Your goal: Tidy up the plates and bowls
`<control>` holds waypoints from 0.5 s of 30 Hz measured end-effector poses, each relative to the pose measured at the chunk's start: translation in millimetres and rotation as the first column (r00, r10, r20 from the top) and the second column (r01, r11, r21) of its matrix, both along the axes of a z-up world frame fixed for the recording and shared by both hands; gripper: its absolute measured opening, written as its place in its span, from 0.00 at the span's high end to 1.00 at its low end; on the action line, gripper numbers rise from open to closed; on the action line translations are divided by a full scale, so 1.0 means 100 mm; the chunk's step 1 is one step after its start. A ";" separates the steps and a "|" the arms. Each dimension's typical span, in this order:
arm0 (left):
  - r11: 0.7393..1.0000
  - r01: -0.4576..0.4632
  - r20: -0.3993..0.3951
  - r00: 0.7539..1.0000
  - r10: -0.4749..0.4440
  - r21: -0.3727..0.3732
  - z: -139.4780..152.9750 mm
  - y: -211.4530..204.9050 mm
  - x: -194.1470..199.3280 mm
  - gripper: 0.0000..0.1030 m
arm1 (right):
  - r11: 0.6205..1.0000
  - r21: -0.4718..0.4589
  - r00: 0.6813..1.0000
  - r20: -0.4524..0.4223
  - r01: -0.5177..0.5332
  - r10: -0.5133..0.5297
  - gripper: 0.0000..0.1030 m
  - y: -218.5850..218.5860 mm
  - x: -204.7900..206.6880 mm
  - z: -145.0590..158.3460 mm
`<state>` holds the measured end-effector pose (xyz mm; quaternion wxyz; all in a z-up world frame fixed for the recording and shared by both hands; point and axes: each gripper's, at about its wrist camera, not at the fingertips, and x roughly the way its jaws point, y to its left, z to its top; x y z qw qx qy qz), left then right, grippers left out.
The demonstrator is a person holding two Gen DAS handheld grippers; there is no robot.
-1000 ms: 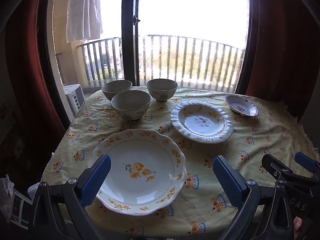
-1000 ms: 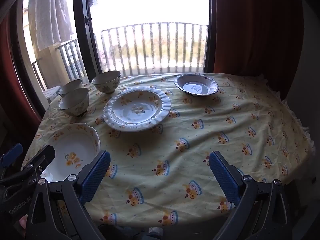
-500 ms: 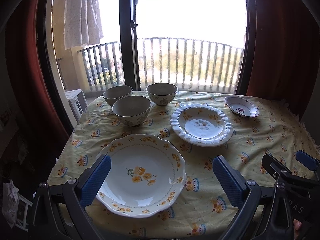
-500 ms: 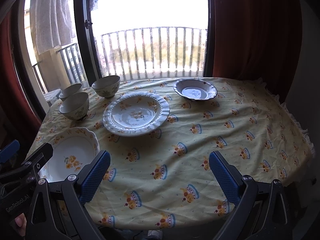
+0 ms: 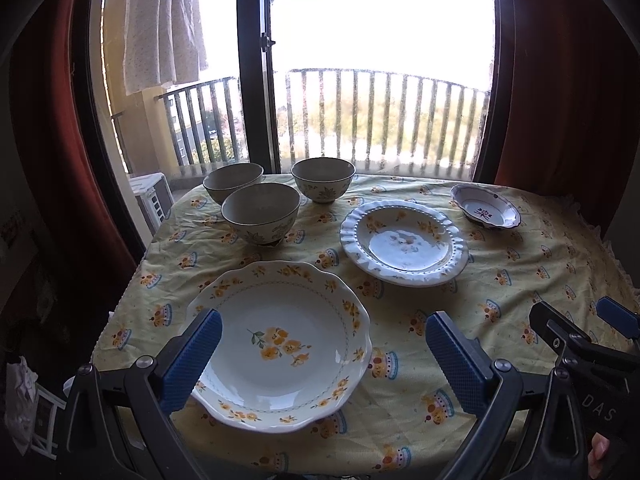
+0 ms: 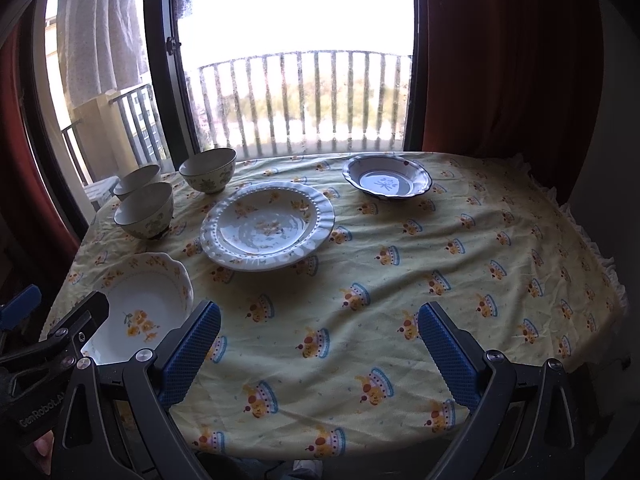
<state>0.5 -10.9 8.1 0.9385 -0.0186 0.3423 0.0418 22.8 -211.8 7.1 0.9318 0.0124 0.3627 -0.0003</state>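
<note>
Glazed plates (image 5: 280, 344) and bowls (image 5: 261, 212) sit spread apart on the clothed desk (image 6: 400, 280); both grippers' jaws gape, released. Slick scalloped rims could slip a pinch, and the loose cloth may drag.

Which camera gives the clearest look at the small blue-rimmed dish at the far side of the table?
The right wrist view: the small blue-rimmed dish sits near centre, whole rim and dark central motif showing, unobstructed. In the left wrist view the same dish lies off to the right edge, smaller and more distorted, though still fully visible.
</note>
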 end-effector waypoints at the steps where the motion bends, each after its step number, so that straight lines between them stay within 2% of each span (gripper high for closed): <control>1: 1.000 0.000 0.002 1.000 0.000 0.000 0.00 0.00 0.00 0.01 | 1.000 0.000 1.000 0.001 0.000 0.000 0.02 0.00 0.00 0.00; 15: 1.000 -0.005 -0.002 1.000 0.005 0.001 -0.01 0.02 0.01 0.01 | 1.000 -0.005 1.000 0.010 -0.002 0.003 0.02 0.03 0.00 0.00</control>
